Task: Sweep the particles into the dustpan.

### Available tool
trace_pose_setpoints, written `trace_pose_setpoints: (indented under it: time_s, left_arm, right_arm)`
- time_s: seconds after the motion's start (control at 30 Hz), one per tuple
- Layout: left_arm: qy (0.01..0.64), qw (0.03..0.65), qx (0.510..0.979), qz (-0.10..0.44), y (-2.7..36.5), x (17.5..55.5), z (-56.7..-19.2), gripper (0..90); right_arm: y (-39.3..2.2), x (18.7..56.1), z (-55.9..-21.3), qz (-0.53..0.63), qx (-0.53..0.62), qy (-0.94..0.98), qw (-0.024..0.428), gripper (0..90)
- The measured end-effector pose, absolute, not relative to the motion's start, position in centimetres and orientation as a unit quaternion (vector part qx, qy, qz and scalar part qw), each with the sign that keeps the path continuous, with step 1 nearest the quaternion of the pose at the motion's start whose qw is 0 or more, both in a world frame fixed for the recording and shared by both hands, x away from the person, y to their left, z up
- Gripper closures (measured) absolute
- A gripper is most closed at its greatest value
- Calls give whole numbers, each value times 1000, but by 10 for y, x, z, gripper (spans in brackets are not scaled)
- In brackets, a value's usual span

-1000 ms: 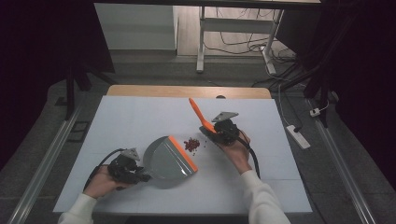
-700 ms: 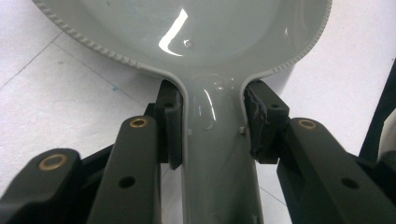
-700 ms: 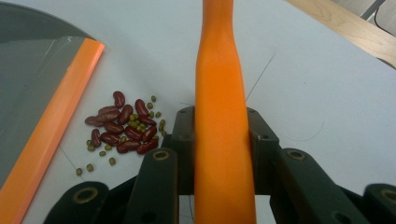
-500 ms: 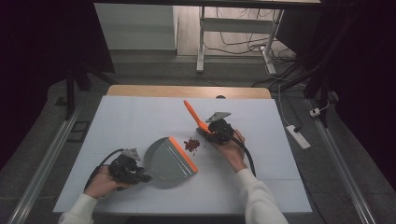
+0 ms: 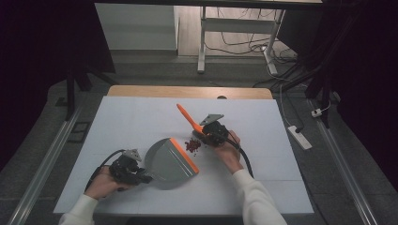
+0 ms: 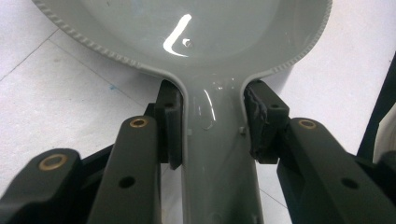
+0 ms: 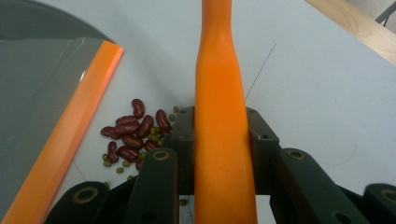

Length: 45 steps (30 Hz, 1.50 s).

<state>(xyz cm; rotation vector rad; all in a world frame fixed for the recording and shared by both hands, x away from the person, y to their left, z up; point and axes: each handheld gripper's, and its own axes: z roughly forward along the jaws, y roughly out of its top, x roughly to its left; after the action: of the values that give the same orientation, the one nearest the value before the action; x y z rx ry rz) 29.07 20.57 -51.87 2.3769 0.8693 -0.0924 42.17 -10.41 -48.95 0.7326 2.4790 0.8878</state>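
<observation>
A grey dustpan (image 5: pixel 164 161) with an orange front lip (image 5: pixel 184 155) lies on the white table (image 5: pixel 136 117), mouth facing right. My left gripper (image 5: pixel 143 176) is shut on its handle (image 6: pixel 217 158), a pad pressing each side. A small heap of red kidney beans and tiny green beans (image 5: pixel 192 145) lies just right of the lip. My right gripper (image 5: pixel 205 133) is shut on an orange brush handle (image 5: pixel 187 117) that slants up and to the back left. In the right gripper view the handle (image 7: pixel 219 116) runs between the jaws, with the beans (image 7: pixel 135 133) and the dustpan lip (image 7: pixel 70 135) to its left.
A wooden strip (image 5: pixel 187 91) borders the table's far edge. A white power strip (image 5: pixel 298 137) lies on the floor to the right. Desk legs and cables (image 5: pixel 234 42) stand beyond the table. Black cables trail from both grippers toward the person.
My right gripper, with the orange handle, has shifted left toward the beans and the dustpan lip. The left gripper and dustpan have stayed put.
</observation>
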Motion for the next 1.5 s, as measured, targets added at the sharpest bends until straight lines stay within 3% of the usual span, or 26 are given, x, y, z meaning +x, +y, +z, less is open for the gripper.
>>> trace_pose_setpoints:
  time_s: [1.5]
  left_arm:
    - [330,301,894,-42,206,292,-521,619]
  right_arm:
    - [-60,391,-493,333,191,907,170,701]
